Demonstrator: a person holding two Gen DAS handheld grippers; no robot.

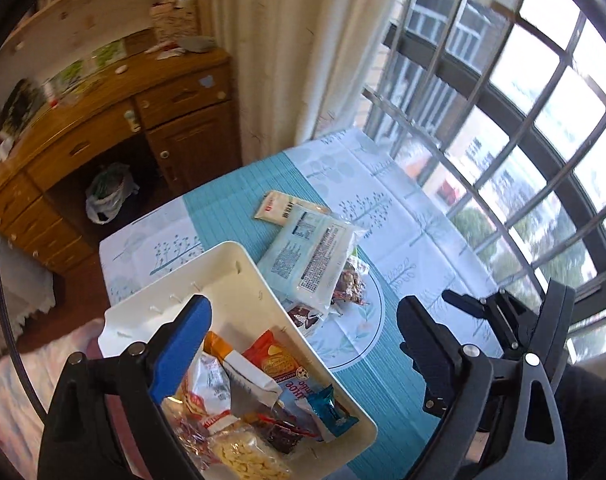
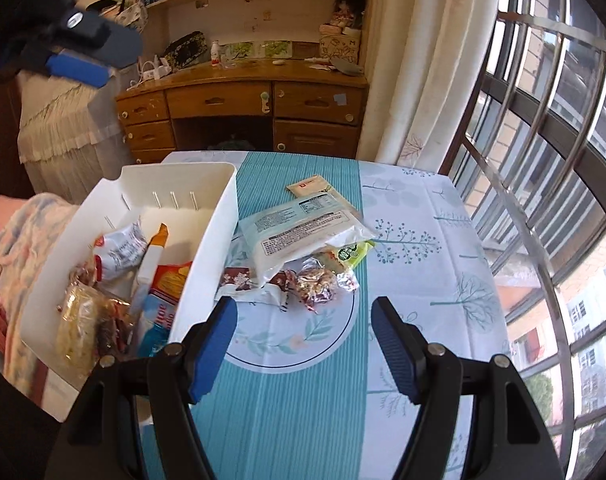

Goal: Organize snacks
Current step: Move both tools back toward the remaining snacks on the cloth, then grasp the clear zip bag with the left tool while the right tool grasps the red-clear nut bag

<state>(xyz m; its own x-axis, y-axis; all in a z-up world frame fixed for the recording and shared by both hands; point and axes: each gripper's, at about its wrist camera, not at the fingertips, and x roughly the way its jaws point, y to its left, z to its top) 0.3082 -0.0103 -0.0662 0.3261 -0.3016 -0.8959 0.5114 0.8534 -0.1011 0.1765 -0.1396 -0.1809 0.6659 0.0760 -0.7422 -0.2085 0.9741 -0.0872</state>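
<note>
A white bin (image 1: 239, 264) stands on the left of the table and holds several snack packs, among them a red cracker bag (image 1: 275, 360). Beside it lies a loose pile: a large pale blue pack (image 1: 311, 256), a beige sachet (image 1: 279, 206) and a clear nut pack (image 1: 349, 284). My left gripper (image 1: 303, 344) hangs open and empty over the bin's near corner. In the right wrist view the bin (image 2: 207, 240) is at left and the pile holds the pale pack (image 2: 299, 232), nut pack (image 2: 315, 284), a green pack (image 2: 351, 252) and a brown wrapper (image 2: 239, 280). My right gripper (image 2: 305, 344) is open and empty, just short of the pile.
The table wears a teal and white cloth (image 2: 415, 240). A barred window (image 2: 543, 160) and a curtain (image 2: 415, 60) run along the right. A wooden desk (image 2: 243, 100) with shelves stands behind the table. A bed with a blanket (image 2: 19, 240) lies at left.
</note>
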